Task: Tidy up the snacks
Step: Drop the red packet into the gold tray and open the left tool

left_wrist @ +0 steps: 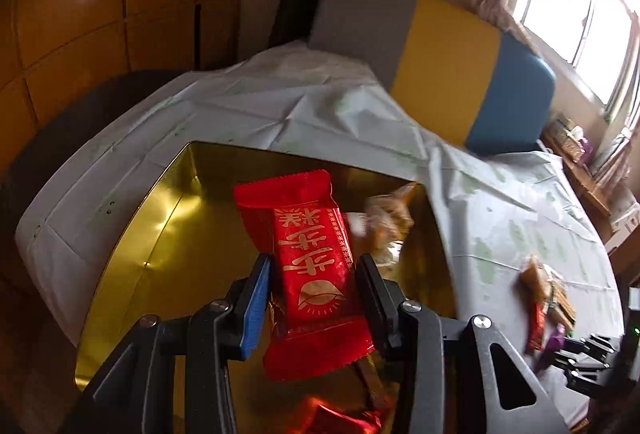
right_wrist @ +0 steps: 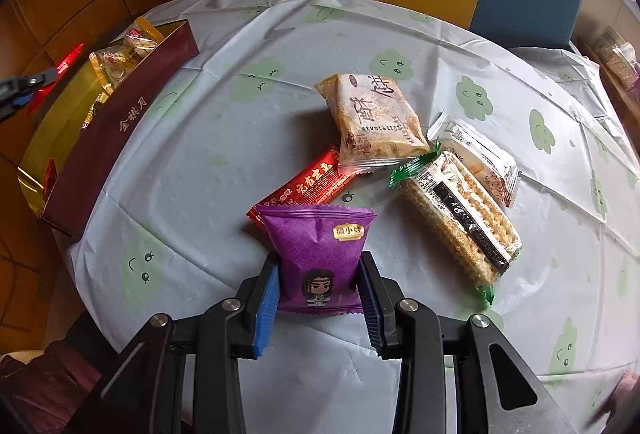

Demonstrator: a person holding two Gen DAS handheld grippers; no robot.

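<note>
a: why is the left hand-held gripper over the gold box?

b: it's pinching a red packet across its width, hanging above the open box at the bench's left edge, likely to drop it in with the others.

a: and the right hand-held gripper?

b: pressed onto a purple packet near the bench's near edge. the loose snacks beyond it lie mid-bench, unsorted.

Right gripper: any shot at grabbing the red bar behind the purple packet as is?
Probably not yet: the right gripper is already shut on the purple packet, which also overlaps the near end of the red bar.
</note>
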